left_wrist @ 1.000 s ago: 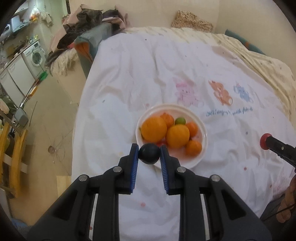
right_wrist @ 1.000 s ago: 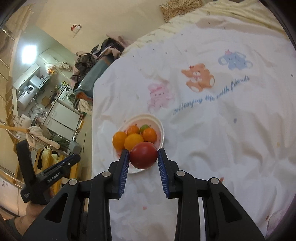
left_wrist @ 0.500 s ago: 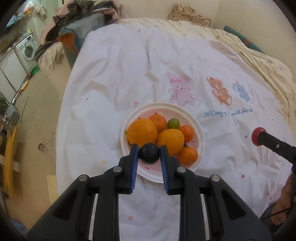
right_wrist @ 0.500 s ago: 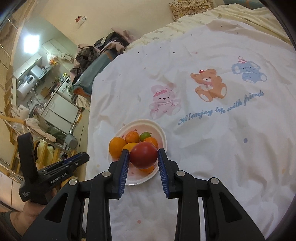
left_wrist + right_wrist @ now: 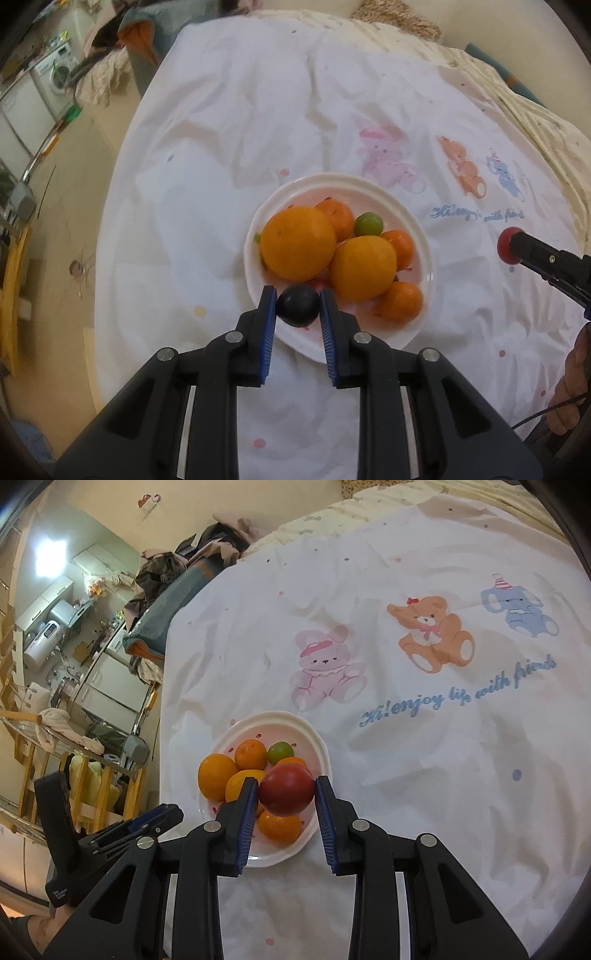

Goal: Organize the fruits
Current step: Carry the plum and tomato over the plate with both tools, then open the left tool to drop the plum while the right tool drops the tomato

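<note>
A white plate (image 5: 421, 236) on the white printed sheet holds two big oranges (image 5: 297, 248), several small mandarins (image 5: 400, 301) and a small green fruit (image 5: 368, 224). My left gripper (image 5: 298, 305) is shut on a dark plum (image 5: 298, 305), over the plate's near edge. My right gripper (image 5: 285, 791) is shut on a red tomato (image 5: 287, 789), above the plate (image 5: 321, 747) and its fruit. The right gripper with the tomato also shows in the left wrist view (image 5: 509, 245), right of the plate.
The white sheet (image 5: 424, 738) with bear prints covers a bed. Its left edge drops to the floor, with kitchen units and a washing machine (image 5: 55, 75) beyond. A heap of clothes (image 5: 192, 565) lies at the far left. My left gripper shows low left in the right wrist view (image 5: 110, 830).
Both grippers have moved in toward the plate, each still holding its fruit. The plum now hangs over the plate's near rim and the tomato over the fruit.
</note>
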`<state>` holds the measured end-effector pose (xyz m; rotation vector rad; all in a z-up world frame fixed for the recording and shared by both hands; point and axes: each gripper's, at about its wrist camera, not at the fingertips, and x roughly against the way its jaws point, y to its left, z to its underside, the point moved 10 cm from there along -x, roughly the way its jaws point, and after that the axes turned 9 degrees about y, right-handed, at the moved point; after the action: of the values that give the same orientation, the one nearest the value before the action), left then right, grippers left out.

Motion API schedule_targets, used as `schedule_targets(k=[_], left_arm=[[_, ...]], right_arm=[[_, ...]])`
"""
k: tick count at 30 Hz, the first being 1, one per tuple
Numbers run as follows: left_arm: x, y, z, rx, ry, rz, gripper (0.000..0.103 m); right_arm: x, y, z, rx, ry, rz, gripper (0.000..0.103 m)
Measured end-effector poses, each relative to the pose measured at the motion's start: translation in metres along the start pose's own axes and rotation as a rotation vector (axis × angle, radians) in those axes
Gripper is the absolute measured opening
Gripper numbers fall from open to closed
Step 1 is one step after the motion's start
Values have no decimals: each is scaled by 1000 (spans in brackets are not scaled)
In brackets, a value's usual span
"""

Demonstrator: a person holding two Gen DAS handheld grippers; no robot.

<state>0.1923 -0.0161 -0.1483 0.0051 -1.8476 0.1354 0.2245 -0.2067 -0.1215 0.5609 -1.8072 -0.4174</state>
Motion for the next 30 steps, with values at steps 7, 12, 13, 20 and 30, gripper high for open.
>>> schedule_targets(k=[7,12,13,20,30], left_arm=[[-21,-15,15,-42,79,42,20],[-31,-37,17,-107,99,53,20],[-34,-40,18,-114,106,52,20],[-51,-51,16,-146,126,51,21],[-62,-54,19,-147,164,56,37]], right_arm=[[-31,9,-1,18,61,-18,33],[-52,9,4,17,108,-16,33],[-55,7,5,12,117,-13,33],[-70,-6,16,-25,167,-2,33],[-84,-17,26,-60,212,8,36]])
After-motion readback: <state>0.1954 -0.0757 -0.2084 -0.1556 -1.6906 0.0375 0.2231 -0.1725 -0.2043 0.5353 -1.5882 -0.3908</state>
